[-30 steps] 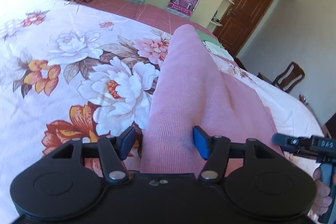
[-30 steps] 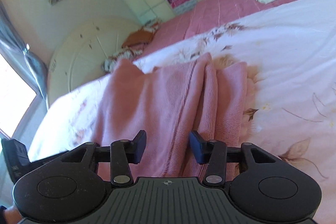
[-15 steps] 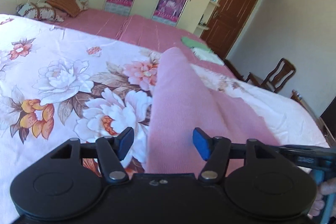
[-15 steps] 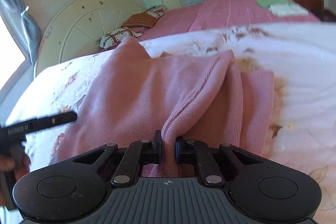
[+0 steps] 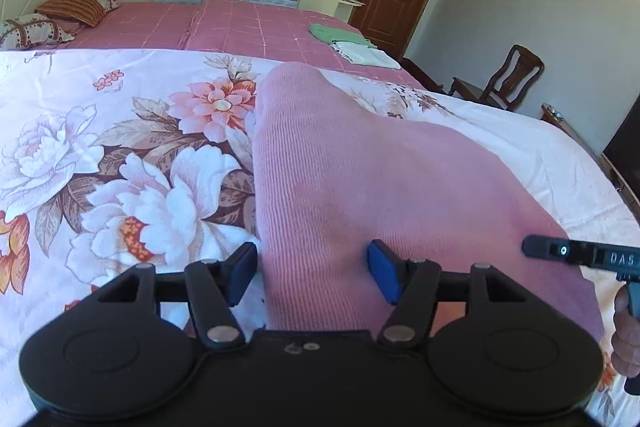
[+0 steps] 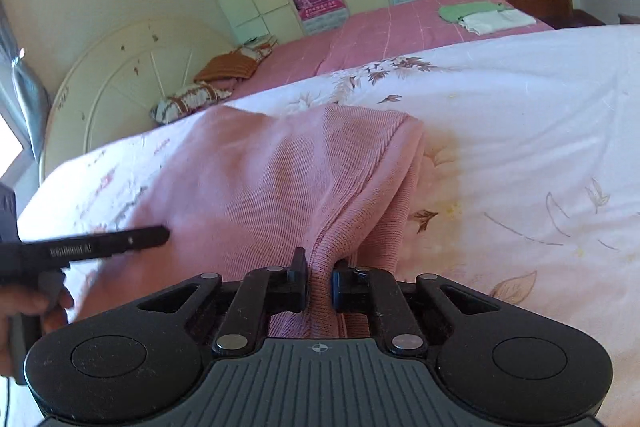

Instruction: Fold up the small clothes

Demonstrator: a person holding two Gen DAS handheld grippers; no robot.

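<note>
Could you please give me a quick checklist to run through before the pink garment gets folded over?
1. Right gripper clamped on the pink garment: ok, a ridge of knit is pinched between its pads.
2. Left gripper gripping: not ok, its jaws are opening and the fabric between them is not pressed.
3. Garment lying smooth: not ok, it bunches into folds near the right gripper.
4. Free space on the floral bedspread beside the garment: ok.
5. Folded green and white clothes out of the way: ok, far off on the pink bed.
6. Far edge of the garment lying flat: cannot tell, it humps up.
</note>
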